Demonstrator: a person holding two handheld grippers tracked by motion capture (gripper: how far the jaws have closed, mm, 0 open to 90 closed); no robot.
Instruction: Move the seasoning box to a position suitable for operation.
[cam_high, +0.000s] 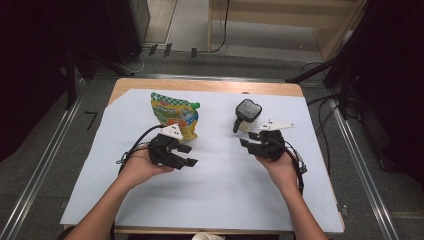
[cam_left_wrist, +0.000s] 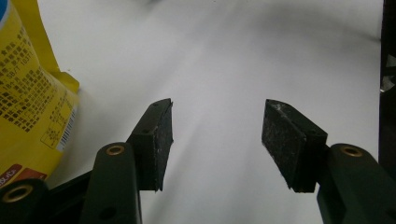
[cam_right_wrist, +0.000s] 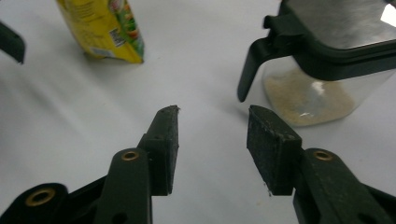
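- High view: we are holding our left gripper (cam_high: 187, 155) low over the white-covered surface (cam_high: 220, 190), just in front of the yellow pouch (cam_high: 175, 115), which is standing upright toward the far left with its green cap at the top corner. We are keeping our right gripper (cam_high: 250, 139) just in front of the clear jar (cam_high: 247, 116), which is sitting to the right of the pouch and well apart from it, its black lid on and its handle turned toward our side. We judge that each thing is placed within easy reach of one hand, so that one gripper can take the pouch while the other is handling the jar.

- Left gripper view: our jaws are standing apart with nothing between them, and bare white surface is lying ahead. The pouch (cam_left_wrist: 32, 98) is rising at the left edge, beside the gripper and apart from it. We are pointing past it, so we judge this hand is waiting.

- Right gripper view: our jaws are standing apart and empty here too. The jar (cam_right_wrist: 322, 60) is just ahead to the right, pale grains lying in its bottom, and its black handle (cam_right_wrist: 254, 65) is hanging down toward us, near the right jaw but untouched. We judge the handle is the likely place to grip. The pouch (cam_right_wrist: 105, 30) is standing farther off at the upper left.
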